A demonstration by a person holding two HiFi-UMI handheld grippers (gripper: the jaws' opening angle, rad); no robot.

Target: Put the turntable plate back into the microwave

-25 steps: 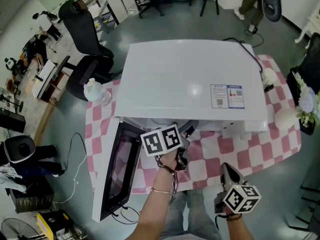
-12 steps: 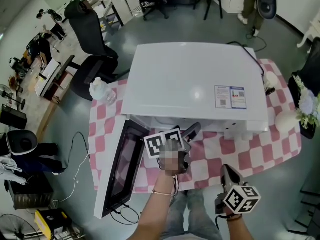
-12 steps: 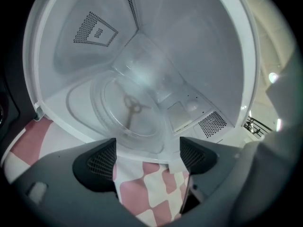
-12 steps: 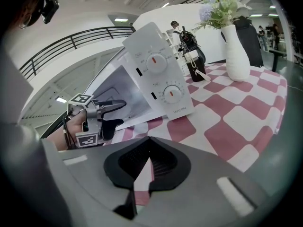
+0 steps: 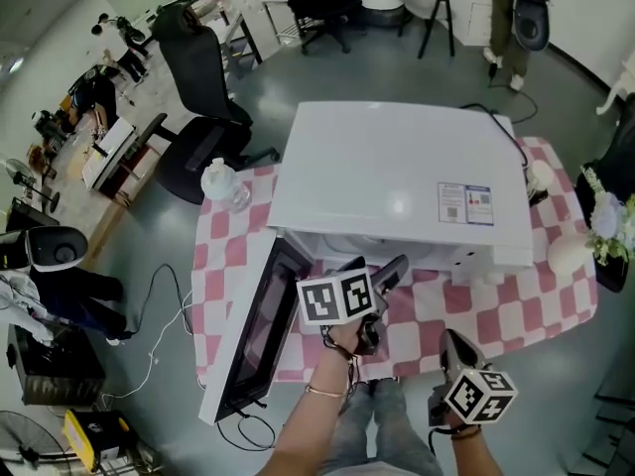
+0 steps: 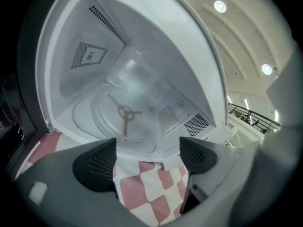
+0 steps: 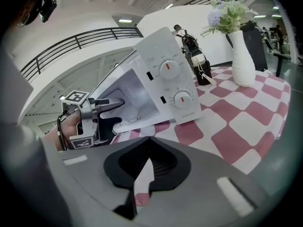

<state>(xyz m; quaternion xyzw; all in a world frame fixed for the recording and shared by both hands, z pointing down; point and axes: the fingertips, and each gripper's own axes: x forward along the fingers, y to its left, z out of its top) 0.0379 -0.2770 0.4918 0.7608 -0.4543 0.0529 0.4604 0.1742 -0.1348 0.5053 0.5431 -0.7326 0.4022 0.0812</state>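
The white microwave [image 5: 397, 181] stands on a pink checked tablecloth with its door [image 5: 253, 330] swung open to the left. In the left gripper view a round clear turntable plate [image 6: 137, 131] appears to lie flat on the cavity floor, a three-armed hub [image 6: 125, 112] showing through it. My left gripper [image 5: 389, 270] [image 6: 147, 157] hovers just outside the cavity mouth, open, with nothing between its fingers. My right gripper [image 5: 451, 347] [image 7: 147, 167] hangs nearer to me, off the table's front edge, shut and empty. The right gripper view shows the left gripper [image 7: 116, 103] at the opening.
A clear water bottle [image 5: 223, 186] stands at the table's back left. A white vase [image 7: 241, 63] with flowers and a dark bottle [image 7: 201, 70] stand right of the microwave. A black office chair [image 5: 203, 117] is behind the table. A cable lies on the floor at left.
The head view has shifted, so the microwave sits further right in the picture. My left gripper has stayed at the cavity mouth, and the right gripper has barely moved.
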